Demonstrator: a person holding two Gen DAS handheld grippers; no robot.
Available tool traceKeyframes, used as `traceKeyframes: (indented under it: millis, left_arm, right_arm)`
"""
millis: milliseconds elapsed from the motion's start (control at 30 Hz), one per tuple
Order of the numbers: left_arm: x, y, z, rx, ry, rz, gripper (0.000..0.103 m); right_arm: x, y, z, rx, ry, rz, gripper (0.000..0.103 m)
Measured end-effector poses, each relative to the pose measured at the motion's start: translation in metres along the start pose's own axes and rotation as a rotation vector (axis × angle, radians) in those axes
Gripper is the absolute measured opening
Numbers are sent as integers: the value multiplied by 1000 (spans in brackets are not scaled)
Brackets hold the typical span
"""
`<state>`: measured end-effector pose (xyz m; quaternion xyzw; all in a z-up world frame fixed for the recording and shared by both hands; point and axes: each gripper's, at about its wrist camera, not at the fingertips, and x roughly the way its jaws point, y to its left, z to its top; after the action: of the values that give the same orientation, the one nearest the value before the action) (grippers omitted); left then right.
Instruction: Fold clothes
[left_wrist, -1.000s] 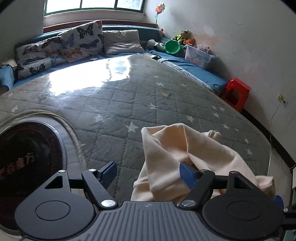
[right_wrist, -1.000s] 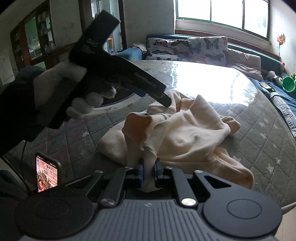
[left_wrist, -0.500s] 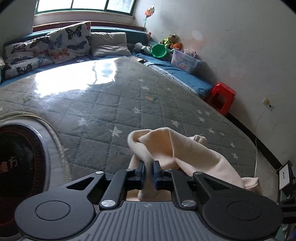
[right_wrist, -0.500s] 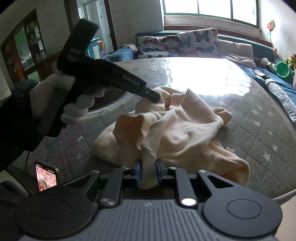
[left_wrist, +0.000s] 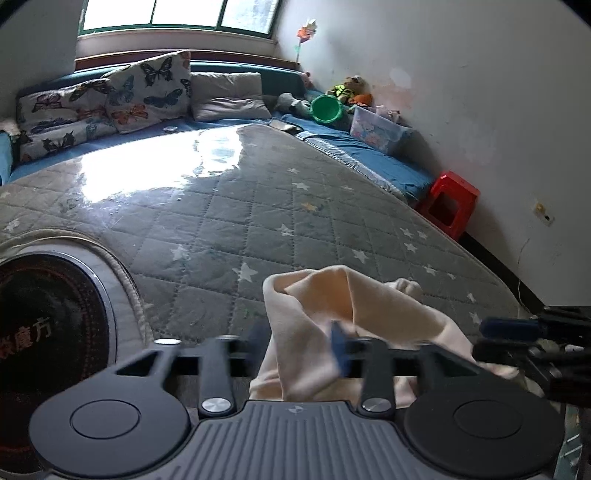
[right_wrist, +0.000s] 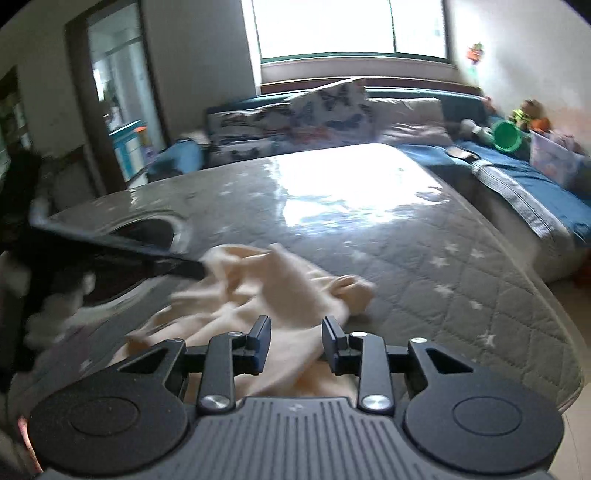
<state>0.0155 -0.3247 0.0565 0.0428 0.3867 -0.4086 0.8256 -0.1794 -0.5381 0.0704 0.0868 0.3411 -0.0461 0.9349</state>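
cream fleece garment (left_wrist: 332, 314) lies crumpled on the grey star-quilted mattress (left_wrist: 258, 206), at its near edge. left tool (left_wrist: 299, 343) has just been opening; cloth sits between its parted jaws, unpinched. right tool (right_wrist: 295, 341) has likewise just been opening, released, cloth bunched at twelve o'clock and between its fingers.

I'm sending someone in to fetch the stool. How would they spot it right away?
Start at the big grey star-quilted mattress and follow its right edge to the white wall. There, on the floor past the end of the blue bedding, stands the red plastic stool, the only bright red thing there.
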Motion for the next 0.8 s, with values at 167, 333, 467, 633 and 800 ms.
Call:
traceKeyframes:
  millis: [167, 333, 467, 633, 800]
  left_arm:
    - [12, 3, 6, -37, 21, 20, 76]
    - [27, 5, 7, -75, 68, -10, 74]
    - [35, 9, 5, -115, 97, -56, 34]
    - [27, 15, 4, -111, 75, -64, 12]
    - [2, 24, 10, -95, 1, -36, 9]
  right_arm:
    - [28, -13, 8, 21, 18, -23, 30]
    - [54, -14, 11, 10, 67, -12, 31]
    - [65, -12, 8, 14, 106, 1, 27]
    - [51, 0, 14, -14, 66, 25, 8]
    - [38, 16, 40, -52, -25, 33, 7]
